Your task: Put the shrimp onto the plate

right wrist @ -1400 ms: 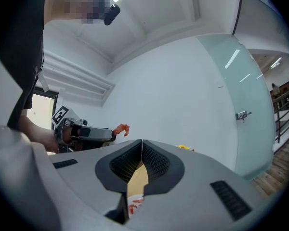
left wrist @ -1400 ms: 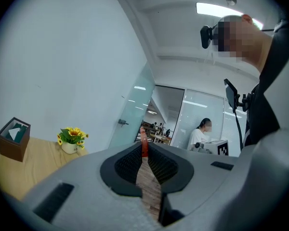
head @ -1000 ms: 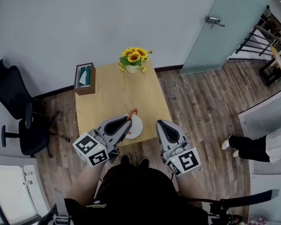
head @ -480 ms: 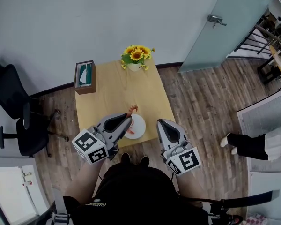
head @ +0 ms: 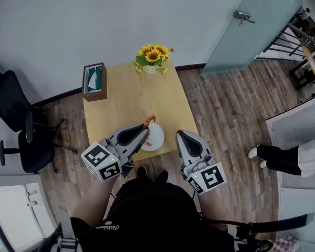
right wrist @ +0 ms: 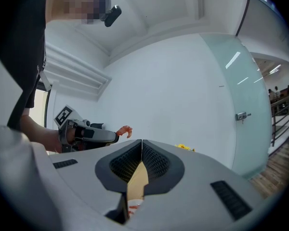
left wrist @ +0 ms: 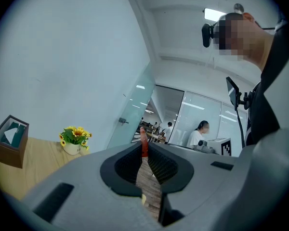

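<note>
The left gripper [head: 145,131] is clamped on the shrimp [head: 149,121]. In the left gripper view its jaws stand almost together, with the orange-red body pinched upright between their tips. Only the end above the pads shows there, and the rest is buried in the jaws. The right gripper view catches the same shrimp from the side, its curled end sticking out past the left gripper's tip. From the head view the shrimp appears at the far rim of the white plate [head: 158,136]. That steep downward look does not tell how high above the plate it hangs, nor whether it is over the plate or just beyond it. The left gripper's body covers the plate's near left part, so anything lying there cannot be made out. The right gripper [head: 179,134] is to the right of the plate and apart from it. Its jaws are closed on each other, tip against tip, with nothing between them. Through the slot under them shows a white patch with red marks [right wrist: 131,205], too small to name. Beyond the plate on the wooden table [head: 131,98] stand a pot of sunflowers [head: 153,57] at the far edge and a tissue box [head: 94,81] at the far left corner, both well apart from the plate. The person's torso hides the floor just short of the plate.
</note>
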### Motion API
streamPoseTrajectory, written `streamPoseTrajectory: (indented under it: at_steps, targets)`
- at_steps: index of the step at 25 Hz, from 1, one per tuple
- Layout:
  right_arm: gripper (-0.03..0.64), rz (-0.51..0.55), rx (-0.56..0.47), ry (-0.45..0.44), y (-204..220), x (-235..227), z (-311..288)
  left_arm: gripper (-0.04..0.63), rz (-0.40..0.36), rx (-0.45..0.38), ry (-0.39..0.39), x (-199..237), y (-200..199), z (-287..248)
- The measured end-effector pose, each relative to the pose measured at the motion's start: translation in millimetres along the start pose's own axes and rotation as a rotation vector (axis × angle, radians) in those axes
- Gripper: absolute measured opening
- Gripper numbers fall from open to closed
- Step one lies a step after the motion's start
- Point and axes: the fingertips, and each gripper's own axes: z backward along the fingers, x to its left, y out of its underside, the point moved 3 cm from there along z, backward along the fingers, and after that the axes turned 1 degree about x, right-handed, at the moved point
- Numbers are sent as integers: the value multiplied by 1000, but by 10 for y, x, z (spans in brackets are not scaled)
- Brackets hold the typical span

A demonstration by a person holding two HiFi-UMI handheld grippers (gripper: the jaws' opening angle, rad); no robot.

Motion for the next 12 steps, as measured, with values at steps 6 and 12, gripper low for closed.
streamPoseTrajectory:
  at_steps: [6,12]
  targets:
    - [6,-24,27,15,125,-4,69,37,31,24,-4,-6,155,-1]
    - [6,-47,54,10,257,2,114,37,66,46,-14,-7,314,-8]
